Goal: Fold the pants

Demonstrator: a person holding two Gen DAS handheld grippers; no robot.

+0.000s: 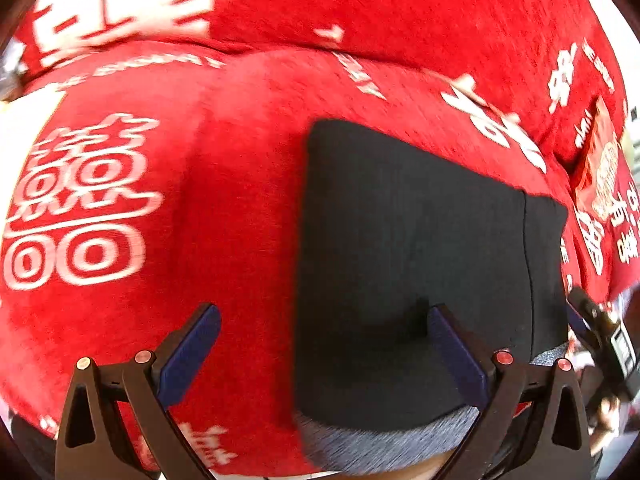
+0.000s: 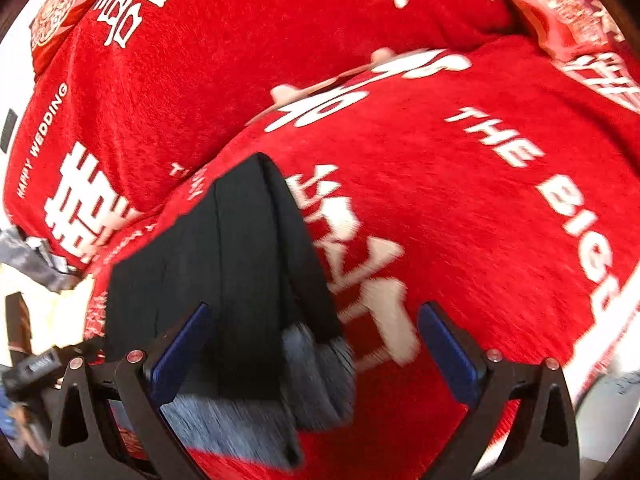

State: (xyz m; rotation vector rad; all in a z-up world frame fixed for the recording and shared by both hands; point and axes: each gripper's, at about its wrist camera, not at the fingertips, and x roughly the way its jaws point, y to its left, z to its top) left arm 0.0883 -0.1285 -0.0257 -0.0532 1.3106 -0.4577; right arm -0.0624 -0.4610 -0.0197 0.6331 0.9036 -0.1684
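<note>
A red plush blanket [image 1: 248, 184] with white Chinese characters and English lettering fills the space ahead of both hand-held grippers, bunched into rounded folds. In the right wrist view the blanket [image 2: 460, 208] reads "THE BIG" to the right and "HAPPY WEDDING" at far left. A red patterned cushion [image 1: 600, 168] sits far right of the left one.

Looks like home bedroom to me: red wedding blanket [image 2: 460, 208] printed "HAPPY WEDDING", matching pillow [image 1: 598, 168].
</note>
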